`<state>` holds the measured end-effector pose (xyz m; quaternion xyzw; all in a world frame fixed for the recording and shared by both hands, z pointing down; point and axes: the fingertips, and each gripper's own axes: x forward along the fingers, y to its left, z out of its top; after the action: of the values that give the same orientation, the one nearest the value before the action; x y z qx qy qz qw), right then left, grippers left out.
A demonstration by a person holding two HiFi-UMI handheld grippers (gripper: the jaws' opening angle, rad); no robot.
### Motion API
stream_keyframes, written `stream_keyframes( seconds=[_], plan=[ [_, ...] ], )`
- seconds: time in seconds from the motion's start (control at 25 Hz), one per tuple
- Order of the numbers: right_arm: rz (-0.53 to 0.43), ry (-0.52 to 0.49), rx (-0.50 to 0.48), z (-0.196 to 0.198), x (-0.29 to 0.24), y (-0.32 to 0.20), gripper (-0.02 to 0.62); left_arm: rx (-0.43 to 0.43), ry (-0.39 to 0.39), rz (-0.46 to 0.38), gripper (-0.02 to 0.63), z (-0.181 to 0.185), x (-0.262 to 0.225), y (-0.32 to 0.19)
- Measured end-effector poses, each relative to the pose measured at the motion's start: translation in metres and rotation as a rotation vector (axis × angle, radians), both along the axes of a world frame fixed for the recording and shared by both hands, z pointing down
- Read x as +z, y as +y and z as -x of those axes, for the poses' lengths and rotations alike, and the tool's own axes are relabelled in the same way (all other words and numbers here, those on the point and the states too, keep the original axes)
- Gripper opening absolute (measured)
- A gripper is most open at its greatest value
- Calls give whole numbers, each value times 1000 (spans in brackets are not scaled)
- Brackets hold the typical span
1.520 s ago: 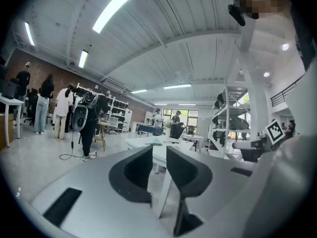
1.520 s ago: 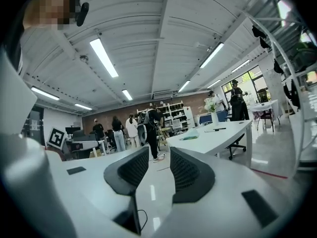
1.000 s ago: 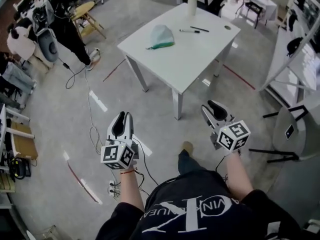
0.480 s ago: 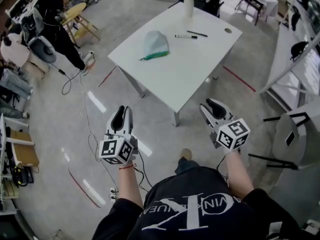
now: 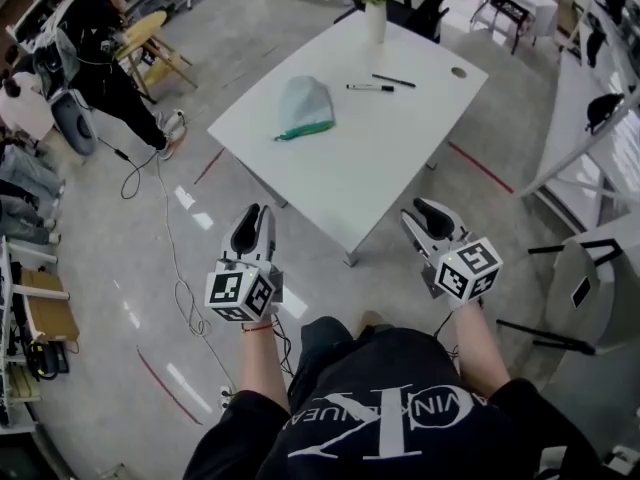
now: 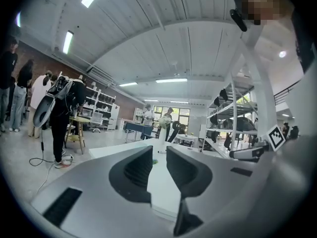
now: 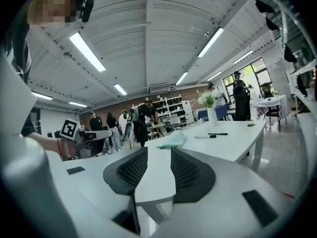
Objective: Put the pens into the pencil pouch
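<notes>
A pale green pencil pouch with a darker green edge lies on the white table. Two dark pens lie side by side beyond it. In the right gripper view the pouch and pens show far past the jaws. My left gripper is off the table's near left edge, open by a narrow gap and empty. My right gripper hangs by the near right edge, open and empty; its jaws have just been opening a little. Both point at the table.
A white vase with flowers stands at the table's far corner, with a round hole near the right corner. A person in black and a wooden chair are at far left. Cables cross the floor. Shelving stands at the right.
Both grippers have come forward to the table, whose near corner now lies between them. Pouch and pens have not shifted on the tabletop.
</notes>
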<state>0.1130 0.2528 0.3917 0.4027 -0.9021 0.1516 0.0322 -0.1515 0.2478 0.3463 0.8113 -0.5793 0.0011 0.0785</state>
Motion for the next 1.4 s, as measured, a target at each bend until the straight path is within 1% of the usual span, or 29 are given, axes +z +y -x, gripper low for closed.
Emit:
stream_keyframes(
  seconds=[0.12,0.28,0.44,0.6,0.8,1.12,1.2,1.28,1.32,1.4],
  plan=[
    [-1,12,-17,7,1,-11,155,3,-11,5,75,1,1,-12],
    [17,19,-38,18,10,-28,158,5,-9,37,78,6,15,-32],
    [26,29,-22,18,15,-57,160,32,-16,48,80,7,22,-71],
    [32,37,4,22,11,-92,160,60,-5,47,83,13,18,-119],
    [45,36,35,32,7,-133,160,121,-32,84,89,13,26,-170],
    [117,51,46,58,30,-172,164,232,-103,165,106,12,58,-232],
    [132,52,49,64,36,-181,166,265,-130,194,114,10,69,-246],
    [147,54,55,69,40,-190,166,317,-189,221,127,6,83,-258],
    [154,55,59,71,41,-194,166,349,-234,232,132,3,91,-262],
    [169,58,71,75,45,-201,166,423,-346,260,154,-5,108,-270]
  ],
)
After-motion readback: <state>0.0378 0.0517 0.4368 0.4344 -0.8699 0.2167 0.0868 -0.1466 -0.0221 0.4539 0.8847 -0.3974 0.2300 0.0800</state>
